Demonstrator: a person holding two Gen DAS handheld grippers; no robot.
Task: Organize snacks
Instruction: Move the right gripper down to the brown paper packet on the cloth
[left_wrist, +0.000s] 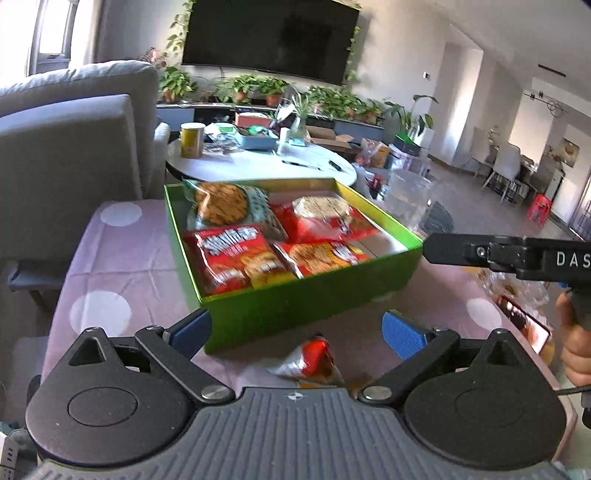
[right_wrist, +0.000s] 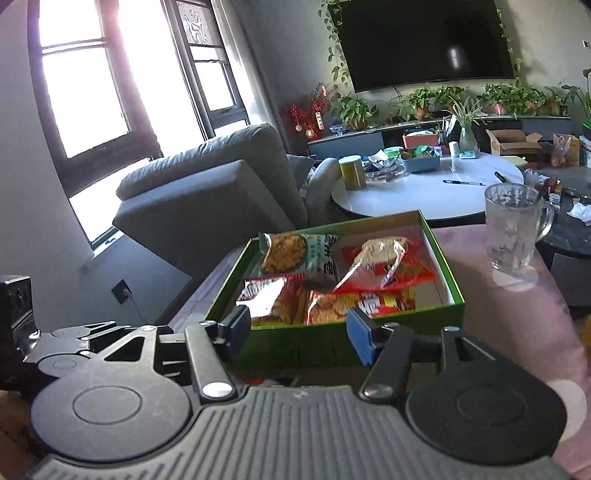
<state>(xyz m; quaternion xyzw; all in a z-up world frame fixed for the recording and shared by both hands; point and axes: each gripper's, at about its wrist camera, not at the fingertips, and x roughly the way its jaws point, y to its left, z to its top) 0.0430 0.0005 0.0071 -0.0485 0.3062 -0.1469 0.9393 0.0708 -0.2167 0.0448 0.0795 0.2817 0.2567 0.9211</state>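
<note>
Snack packet (left_wrist: 312, 360) lies loose on the tabletop (left_wrist: 122, 266) just in front of the green box (left_wrist: 295, 310), between the wide-open left tongs (left_wrist: 297, 330); right tongs (right_wrist: 295, 334) hang open too, gripping nothing.

The box (left_wrist: 295, 314) is bright green outside, with a pale floor showing at its far right corner. Inside it, three snack packets are red and orange: one (left_wrist: 229, 254) at the near left bears white lettering, while the far-left packet (left_wrist: 240, 206) is pale teal with white. A red and orange packet (left_wrist: 314, 360) lies in front of the box. The tabletop (left_wrist: 110, 258) cloth is pinkish mauve with white dots. The fingers (left_wrist: 400, 332) carry blue pads on black arms. Beyond the box, the round table (left_wrist: 258, 162) is white and the canister (left_wrist: 192, 140) yellow.
</note>
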